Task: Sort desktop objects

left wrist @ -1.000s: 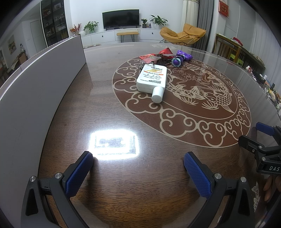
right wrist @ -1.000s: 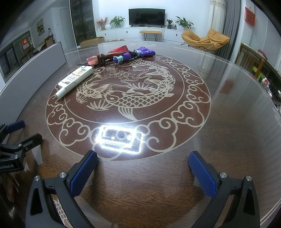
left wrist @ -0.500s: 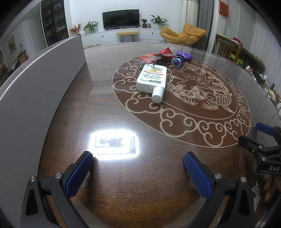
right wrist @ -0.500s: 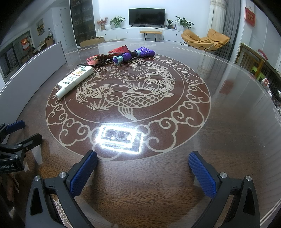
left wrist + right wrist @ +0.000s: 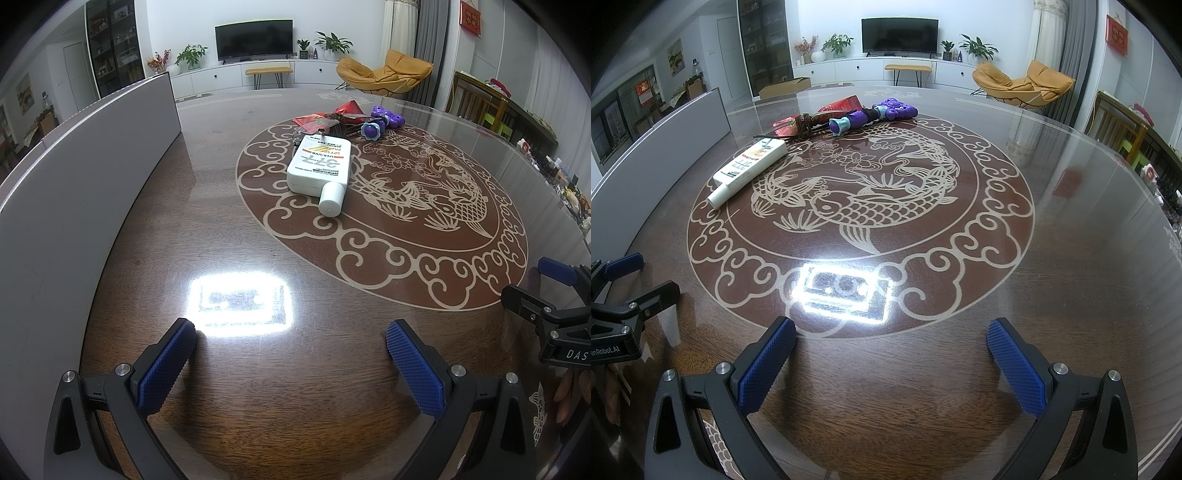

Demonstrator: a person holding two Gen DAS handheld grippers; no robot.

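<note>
A white flat bottle (image 5: 320,170) (image 5: 749,168) lies on its side on the round dark table, cap toward me. Behind it sits a small heap: a purple toy (image 5: 380,122) (image 5: 871,113), red packets (image 5: 347,108) (image 5: 839,105) and a brown corded item (image 5: 804,122). My left gripper (image 5: 290,334) hovers open over bare table well short of the bottle, nothing between its blue pads. My right gripper (image 5: 892,330) is also open and empty, near the table's front edge. Each gripper shows at the side of the other's view, the right gripper (image 5: 554,295) and the left gripper (image 5: 624,288).
A long grey panel (image 5: 74,177) (image 5: 665,140) stands upright along the table's left side. The table (image 5: 221,229) carries a fish and cloud inlay and bright lamp glare. Beyond it are an orange chair (image 5: 384,72), a TV cabinet and wooden chairs at the right.
</note>
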